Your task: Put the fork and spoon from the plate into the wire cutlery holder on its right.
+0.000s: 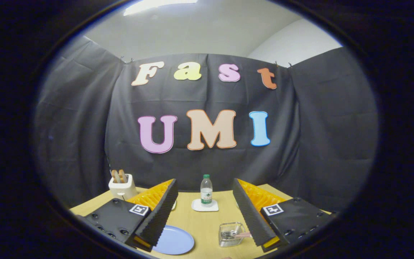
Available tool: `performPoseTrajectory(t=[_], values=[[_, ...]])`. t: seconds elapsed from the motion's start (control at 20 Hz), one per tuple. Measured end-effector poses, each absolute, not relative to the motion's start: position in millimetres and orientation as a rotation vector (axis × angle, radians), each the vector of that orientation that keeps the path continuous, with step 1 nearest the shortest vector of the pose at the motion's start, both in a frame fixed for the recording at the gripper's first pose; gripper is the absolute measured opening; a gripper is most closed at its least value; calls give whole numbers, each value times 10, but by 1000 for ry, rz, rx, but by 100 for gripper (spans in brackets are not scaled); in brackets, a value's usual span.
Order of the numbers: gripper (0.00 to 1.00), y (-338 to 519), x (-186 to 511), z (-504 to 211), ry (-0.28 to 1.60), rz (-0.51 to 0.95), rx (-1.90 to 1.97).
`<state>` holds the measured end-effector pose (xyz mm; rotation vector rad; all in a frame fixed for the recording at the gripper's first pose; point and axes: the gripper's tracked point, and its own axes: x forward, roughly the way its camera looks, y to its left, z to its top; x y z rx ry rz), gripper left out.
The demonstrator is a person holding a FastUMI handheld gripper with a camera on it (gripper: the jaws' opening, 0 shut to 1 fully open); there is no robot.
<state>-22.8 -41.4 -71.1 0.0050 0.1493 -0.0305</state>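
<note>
The gripper [205, 216] hangs above the wooden table [207, 221] with its two fingers spread wide and nothing held between them. Below the left finger lies a round blue plate [176, 241], its near-left part hidden by that finger — the part that shows is bare. Just inside the right finger sits the wire cutlery holder [230, 234], a small see-through basket; cutlery lies in it, with a pinkish handle [243, 235] poking out toward the right finger. Which piece is the fork and which the spoon I cannot tell at this size.

Beyond the fingers, centred in the gap, a clear water bottle [206, 190] with a green cap stands upright on a white square coaster [205, 205]. Farther off to the left, past the left finger, a white toaster [122, 187] stands at the table's far edge with two slices of toast [118, 176] sticking up out of it.
</note>
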Motion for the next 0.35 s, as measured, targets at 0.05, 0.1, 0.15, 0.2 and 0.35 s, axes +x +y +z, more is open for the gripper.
performPoseTrajectory(t=[0.05,0.1,0.15,0.2,0.35], values=[[98,-435,-221,-704,151,-35,-2],[98,-452,-213,-701,152,-38,-7],[98,-460,-210,-699,151,-40,-8],[98,-470,-196,-703,152,-42,-10],[98,-508,-186,-706,156,-52,-21]])
